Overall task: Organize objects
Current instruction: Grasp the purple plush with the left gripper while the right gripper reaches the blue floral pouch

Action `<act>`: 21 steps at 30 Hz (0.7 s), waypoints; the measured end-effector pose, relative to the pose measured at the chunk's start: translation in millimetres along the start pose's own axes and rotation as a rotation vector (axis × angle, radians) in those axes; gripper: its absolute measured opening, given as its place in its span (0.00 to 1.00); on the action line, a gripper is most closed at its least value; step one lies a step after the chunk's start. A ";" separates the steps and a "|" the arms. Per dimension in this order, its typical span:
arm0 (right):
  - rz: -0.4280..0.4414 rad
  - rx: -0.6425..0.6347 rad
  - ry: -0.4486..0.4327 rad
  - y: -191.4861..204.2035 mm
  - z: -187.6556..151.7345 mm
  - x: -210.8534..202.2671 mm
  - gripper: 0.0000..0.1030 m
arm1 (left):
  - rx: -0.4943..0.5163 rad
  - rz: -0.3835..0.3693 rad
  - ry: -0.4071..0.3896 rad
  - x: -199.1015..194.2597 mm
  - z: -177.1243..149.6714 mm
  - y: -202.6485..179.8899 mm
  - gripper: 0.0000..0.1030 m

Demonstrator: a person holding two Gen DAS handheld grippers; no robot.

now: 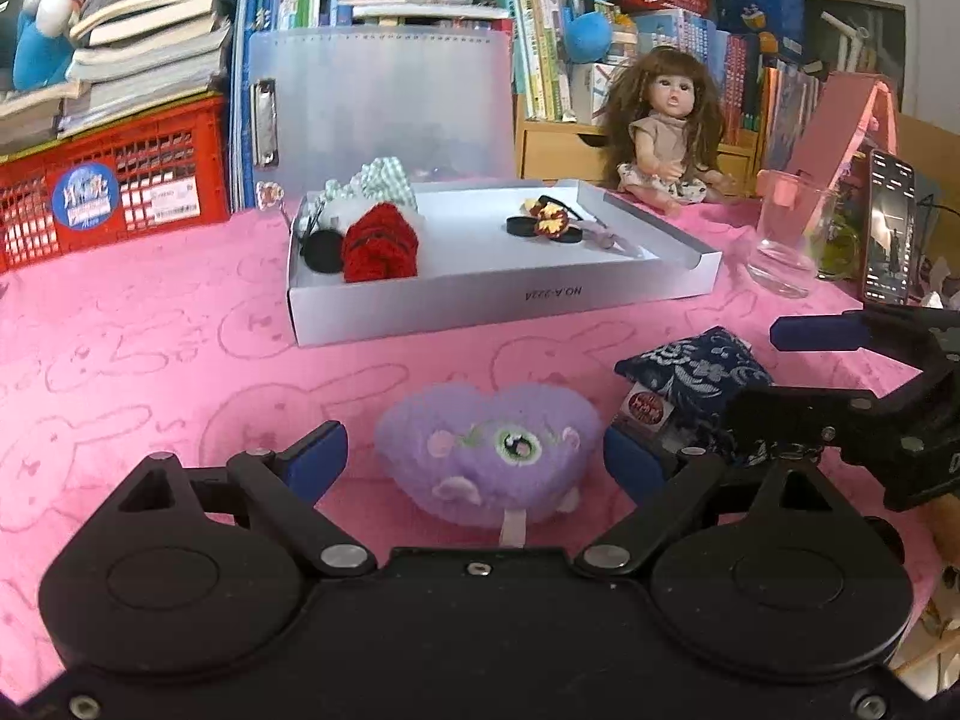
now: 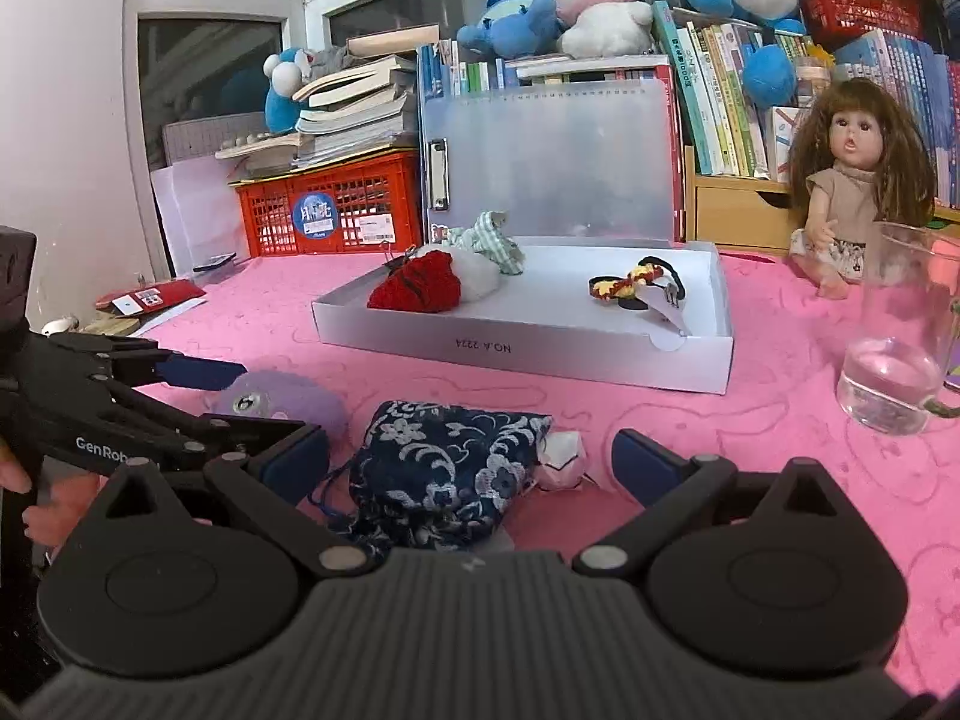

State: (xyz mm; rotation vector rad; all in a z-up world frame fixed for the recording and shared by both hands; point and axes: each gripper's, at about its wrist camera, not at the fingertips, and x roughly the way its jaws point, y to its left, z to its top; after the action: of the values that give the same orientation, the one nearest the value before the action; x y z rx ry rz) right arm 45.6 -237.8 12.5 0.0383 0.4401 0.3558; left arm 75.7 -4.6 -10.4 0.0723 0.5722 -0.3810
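Note:
A purple heart-shaped plush (image 1: 486, 456) lies on the pink cloth between the blue pads of my left gripper (image 1: 474, 462), which is open and does not press on it. Just to its right a dark blue floral pouch (image 2: 444, 468) lies between the fingers of my right gripper (image 2: 471, 462), also open wide. Each gripper shows in the other's view: the right gripper (image 1: 762, 369) around the pouch (image 1: 696, 372), the left gripper (image 2: 258, 399) at the plush (image 2: 282, 402). Behind them stands a white shallow box (image 1: 498, 300) (image 2: 522, 354) holding a red knitted piece (image 1: 381, 246), cloth and hair ties (image 1: 546, 222).
A drinking glass (image 1: 786, 240) (image 2: 894, 360) and a phone (image 1: 891, 228) stand at the right. A doll (image 1: 666, 132) sits behind the box. At the back are a translucent folder (image 1: 384, 102), a red crate (image 1: 114, 192), stacked books and plush toys. A hand (image 2: 54, 510) shows at far left.

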 end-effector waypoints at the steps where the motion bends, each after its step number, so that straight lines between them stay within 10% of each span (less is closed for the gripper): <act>1: 0.005 -0.003 0.004 0.3 0.0 0.5 1.00 | -0.008 -0.002 -0.002 0.2 -0.1 1.3 0.89; 21: -0.005 -0.151 0.054 22.1 -2.2 7.3 0.94 | -0.032 0.000 -0.026 0.7 -4.6 1.1 0.81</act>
State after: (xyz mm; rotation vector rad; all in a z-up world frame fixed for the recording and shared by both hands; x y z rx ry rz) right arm 43.6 -214.7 10.1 -0.1198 0.4660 0.3846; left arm 74.3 -3.0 -14.6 0.0368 0.5519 -0.3719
